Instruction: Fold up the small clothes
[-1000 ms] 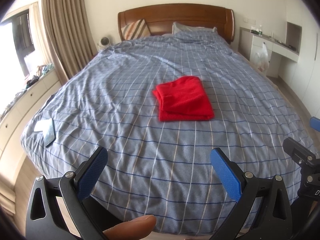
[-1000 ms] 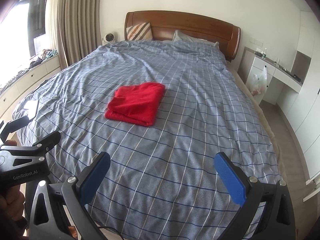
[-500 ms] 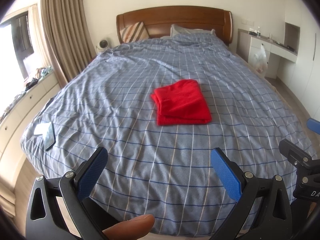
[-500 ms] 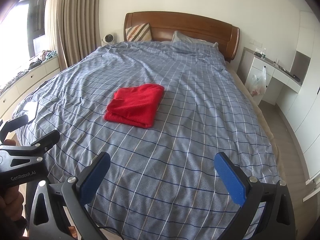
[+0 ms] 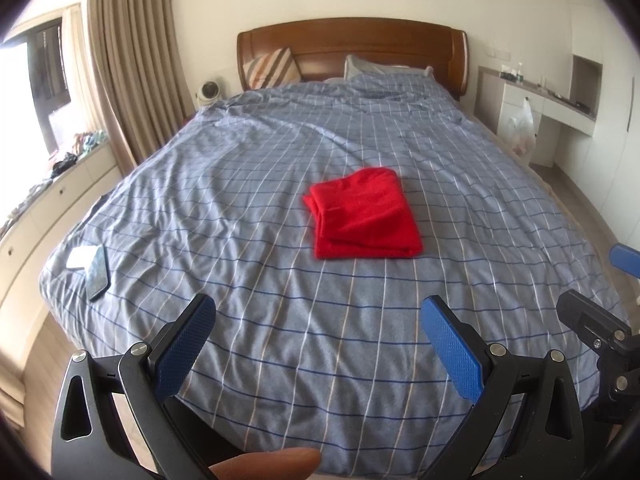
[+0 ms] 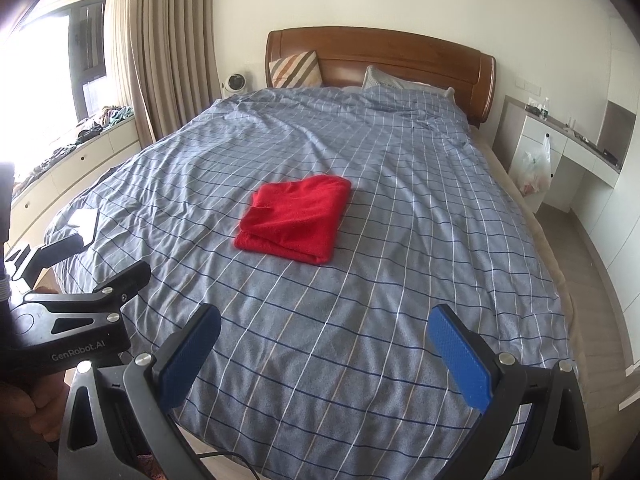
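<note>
Still folded — red garment (image 5: 365, 213) (both jaws apart) unmoved.

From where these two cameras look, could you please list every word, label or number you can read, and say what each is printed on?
"GenRobot.AI": white lettering on the black body of the left gripper, seen in the right wrist view.
Bottles on the shelf beside the bed: any labels are too small to read.
Phone on the blanket: no readable text.
Nothing else legible.

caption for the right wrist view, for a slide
Open right gripper faces a folded red cloth on the checked bed.
</note>
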Tool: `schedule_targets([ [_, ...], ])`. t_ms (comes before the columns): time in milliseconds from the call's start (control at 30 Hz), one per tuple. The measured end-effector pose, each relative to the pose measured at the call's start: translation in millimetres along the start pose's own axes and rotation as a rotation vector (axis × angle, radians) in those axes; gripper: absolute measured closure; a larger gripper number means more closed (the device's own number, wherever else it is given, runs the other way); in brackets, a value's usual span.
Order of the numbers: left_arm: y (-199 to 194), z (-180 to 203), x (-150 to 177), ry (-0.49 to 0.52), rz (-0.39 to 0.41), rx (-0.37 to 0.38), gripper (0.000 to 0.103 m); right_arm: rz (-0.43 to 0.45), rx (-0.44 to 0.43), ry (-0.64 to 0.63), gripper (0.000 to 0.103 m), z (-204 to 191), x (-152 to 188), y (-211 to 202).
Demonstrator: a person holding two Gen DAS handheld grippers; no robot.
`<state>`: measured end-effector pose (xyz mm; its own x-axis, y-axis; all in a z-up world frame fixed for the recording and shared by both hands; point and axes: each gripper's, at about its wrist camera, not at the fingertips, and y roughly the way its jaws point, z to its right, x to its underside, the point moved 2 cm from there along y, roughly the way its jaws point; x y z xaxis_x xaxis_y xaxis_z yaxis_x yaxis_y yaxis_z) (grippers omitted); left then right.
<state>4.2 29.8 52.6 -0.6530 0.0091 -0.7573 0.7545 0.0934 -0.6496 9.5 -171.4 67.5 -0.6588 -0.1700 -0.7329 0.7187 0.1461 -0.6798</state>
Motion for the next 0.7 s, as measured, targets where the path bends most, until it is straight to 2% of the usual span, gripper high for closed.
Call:
schedule_targets([
  [267,0,2,0,-0.006,0.007,0.016,0.000,-0.016,0.006,0.010,0.001,4,6,6],
  [700,5,0,4,-0.016,-0.002,-0.011,0.000,-0.028,0.004,0.020,0.001,7,12,15],
])
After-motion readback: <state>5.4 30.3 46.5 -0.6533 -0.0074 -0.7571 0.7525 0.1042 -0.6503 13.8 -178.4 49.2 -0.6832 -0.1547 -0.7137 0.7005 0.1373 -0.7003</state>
